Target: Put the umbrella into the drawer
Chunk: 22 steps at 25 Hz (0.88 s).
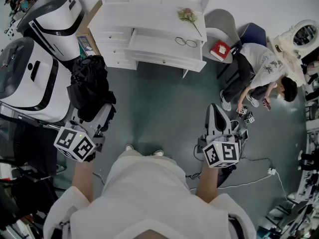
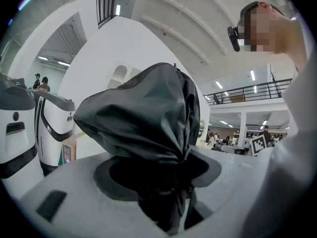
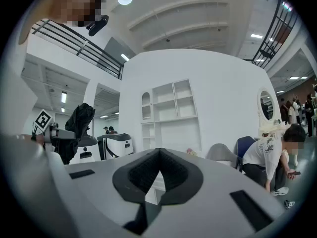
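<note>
While the person stands on the grey floor (image 1: 159, 108) facing a white desk (image 1: 144, 19), the left tool (image 1: 97, 114) (image 2: 163, 202) is clamped on a black folded umbrella (image 1: 89, 88) (image 2: 143, 118). Its jaws grip the narrow gathered end, and the loose, crumpled canopy bulges out beyond the tips and fills most of the left gripper view. The umbrella is held in the air in front of the left end of the surface, outside the drawer (image 1: 149, 46). This looks like a wide one, pulled out below the desktop, and a pair of glasses (image 1: 187, 42) lies in it. A stack of smaller drawer fronts (image 1: 112, 46) to its left is closed. A small sprig of flowers (image 1: 188, 15) rests on the desktop near its right end. The right tool (image 1: 215, 107) (image 3: 158, 152) is held level at the person's right, well apart from the umbrella. Its jaws meet at the tips with nothing between them. Two large white and grey machines (image 1: 35, 73) stand at the left of the head view, just beside the umbrella. To the right of the desk a red book (image 1: 220, 49) lies on a grey chair (image 1: 222, 21). Beyond it another person (image 1: 264, 68) in a pale shirt bends low towards the floor.
</note>
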Motion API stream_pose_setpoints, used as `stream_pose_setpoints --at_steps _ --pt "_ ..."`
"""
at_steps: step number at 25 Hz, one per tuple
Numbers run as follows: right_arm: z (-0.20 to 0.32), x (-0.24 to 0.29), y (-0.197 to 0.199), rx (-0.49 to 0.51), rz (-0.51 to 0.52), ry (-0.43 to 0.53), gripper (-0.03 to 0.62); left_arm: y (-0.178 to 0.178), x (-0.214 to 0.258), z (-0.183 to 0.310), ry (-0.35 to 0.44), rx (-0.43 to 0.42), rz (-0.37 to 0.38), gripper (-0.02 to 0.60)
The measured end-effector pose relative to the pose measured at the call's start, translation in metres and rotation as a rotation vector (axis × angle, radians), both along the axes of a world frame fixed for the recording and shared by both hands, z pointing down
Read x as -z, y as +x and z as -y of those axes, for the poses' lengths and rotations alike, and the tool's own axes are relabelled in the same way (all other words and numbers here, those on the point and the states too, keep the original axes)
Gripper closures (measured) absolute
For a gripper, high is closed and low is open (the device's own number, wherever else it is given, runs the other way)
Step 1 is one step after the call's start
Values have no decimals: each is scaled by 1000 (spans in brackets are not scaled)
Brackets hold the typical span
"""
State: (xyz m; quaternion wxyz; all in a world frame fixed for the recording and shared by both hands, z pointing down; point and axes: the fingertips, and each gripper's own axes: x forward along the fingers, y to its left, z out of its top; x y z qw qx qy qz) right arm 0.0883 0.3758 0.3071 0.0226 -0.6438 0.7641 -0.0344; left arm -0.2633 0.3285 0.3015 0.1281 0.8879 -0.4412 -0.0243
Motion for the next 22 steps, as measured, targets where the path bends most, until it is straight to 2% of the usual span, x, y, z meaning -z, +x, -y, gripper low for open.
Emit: stream_pose_setpoints --at_steps 8,12,14,18,22 --pt "1 3 -9 55 -11 -5 595 -5 2 -7 -3 35 -31 313" --pt "1 10 -17 199 65 37 595 1 2 -8 0 58 -32 313" --pt "-1 13 -17 243 66 48 594 6 4 -8 0 72 -38 313" --pt "0 4 -14 258 49 23 594 10 7 -16 17 89 -50 313" --pt "0 -3 -15 279 61 22 594 14 -2 -24 8 67 -56 311"
